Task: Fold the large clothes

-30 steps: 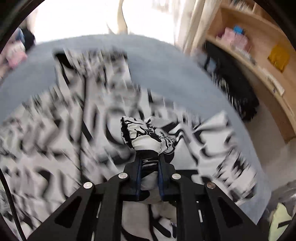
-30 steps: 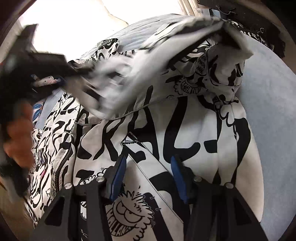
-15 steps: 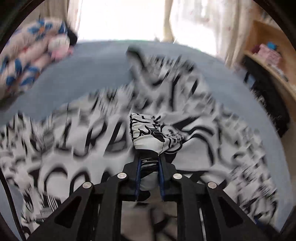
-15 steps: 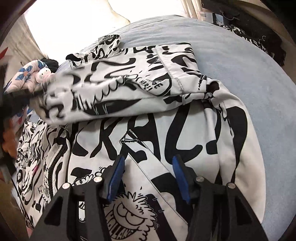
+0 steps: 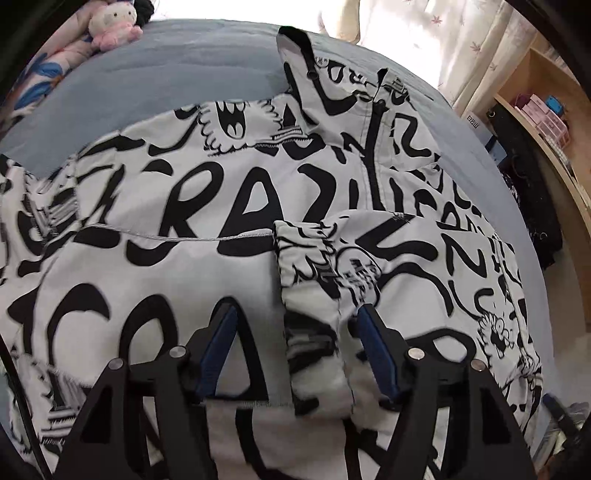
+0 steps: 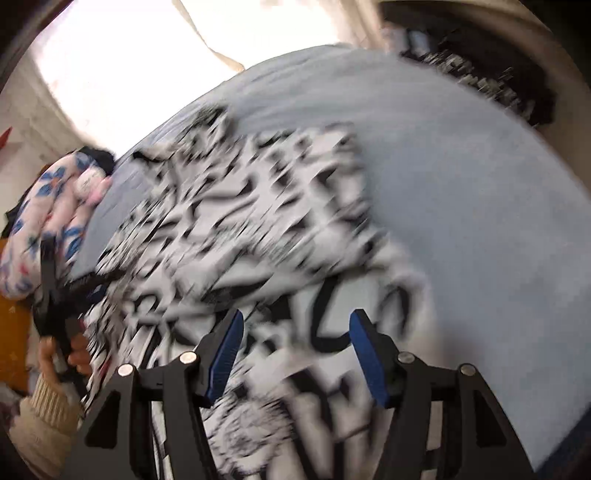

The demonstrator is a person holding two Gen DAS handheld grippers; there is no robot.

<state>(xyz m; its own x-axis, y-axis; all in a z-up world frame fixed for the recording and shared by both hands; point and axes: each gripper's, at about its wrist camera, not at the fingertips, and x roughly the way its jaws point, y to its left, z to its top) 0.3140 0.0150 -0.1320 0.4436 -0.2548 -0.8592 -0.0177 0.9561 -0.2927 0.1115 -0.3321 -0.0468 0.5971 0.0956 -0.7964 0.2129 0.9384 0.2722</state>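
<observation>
Your bed [image 5: 177,77] carries a smooth grey-blue cover, and the jacket [image 5: 192,206] lies spread across it: white, soft fabric printed with bold black lettering and cartoon faces, a dark zip running down its front. One sleeve [image 5: 314,291] is folded across the body, its gathered cuff lying flat on the chest panel.

Your left hand-held gripper [image 5: 297,332] hovers low over that sleeve, pointing forward along it, with its blue-padded fingers [image 5: 218,343] spread wide on either side of the cloth and gripping nothing.

Your right hand-held gripper [image 6: 295,350] sits above the jacket's lower part, jaws likewise parted and empty; this view is motion-blurred, so print detail is unreadable. At its left edge your left hand [image 6: 62,354], in a cream ribbed cuff, holds the other tool's handle.

A small pink-and-white plush toy [image 5: 110,26] rests at the bed's far side.
</observation>
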